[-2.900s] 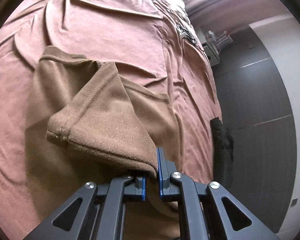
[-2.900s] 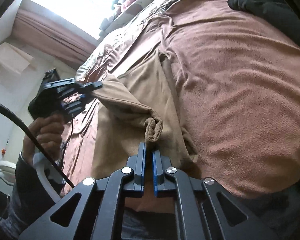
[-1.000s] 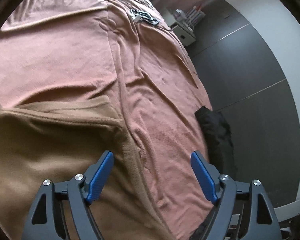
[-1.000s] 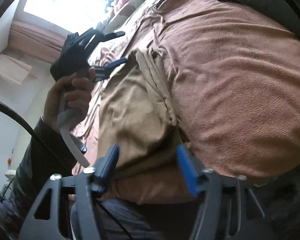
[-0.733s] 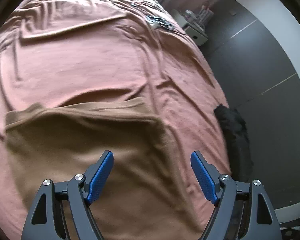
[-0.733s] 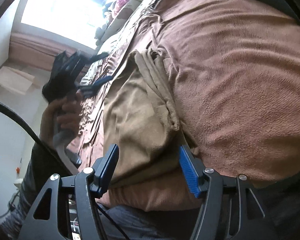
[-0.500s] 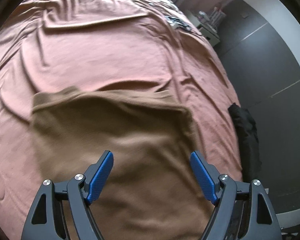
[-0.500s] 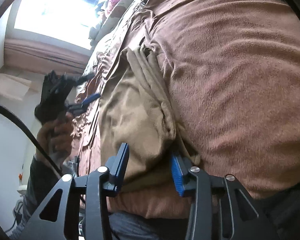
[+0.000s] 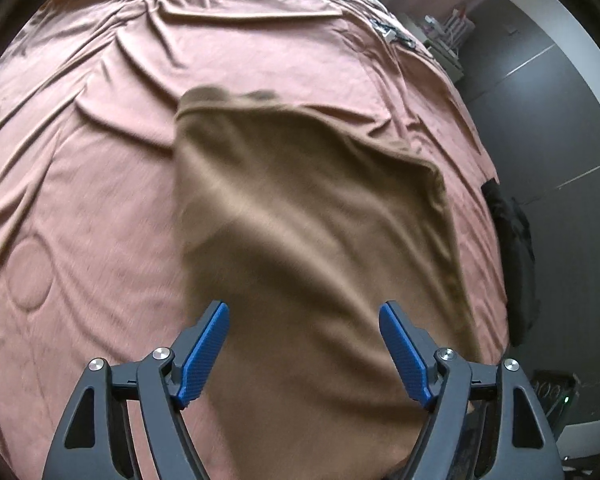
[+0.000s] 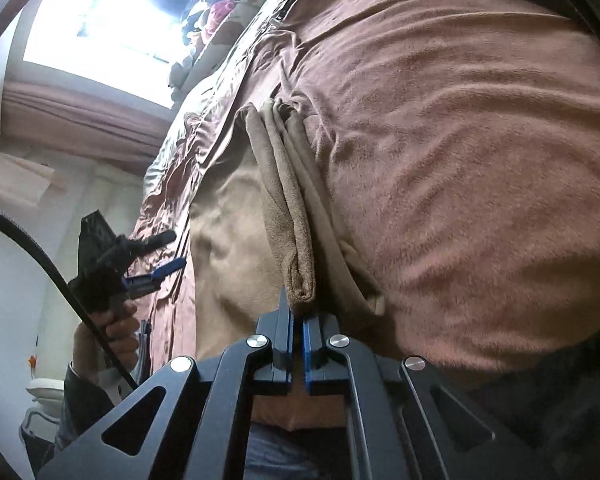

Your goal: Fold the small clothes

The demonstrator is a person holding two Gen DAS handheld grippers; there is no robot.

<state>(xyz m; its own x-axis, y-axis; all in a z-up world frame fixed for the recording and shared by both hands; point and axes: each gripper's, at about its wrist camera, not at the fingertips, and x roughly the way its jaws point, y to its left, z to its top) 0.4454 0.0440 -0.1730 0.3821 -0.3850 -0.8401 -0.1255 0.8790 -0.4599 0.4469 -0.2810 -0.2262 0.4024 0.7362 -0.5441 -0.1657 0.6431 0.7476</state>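
Since three seconds ago, both claws have let go of the brown garment [image 9: 312, 216], which now lies folded flat on the pink bedspread [image 9: 92, 160]; in the last second the right claw [image 10: 298, 322] has gone from wide apart to fully together.

Left wrist view: one brown garment fills the centre of the frame, a rough rectangle with its far edge toward the top and its near edge running under the camera at the bottom. It is slightly blurred. One left claw [image 9: 304, 350] sits at the bottom centre, its two blue pads wide apart above the cloth and pressing on nothing. One dark piece of clothing [image 9: 512, 256] lies at the right edge of the bed, apart from the brown garment. Dark wall panels fill the right side.

Right wrist view: the right claw, at the bottom centre, has its two blue pads drawn together on the near end of a rolled fold of the brown garment, which runs from the pads up toward the middle of the frame. About three layered folds lie side by side there. At the left, one hand [image 10: 108, 330] holds the left claw over the bedspread, its two fingers spread. One bright window [image 10: 116, 12] fills the upper left, and one black cable [image 10: 40, 258] curves across the left edge.
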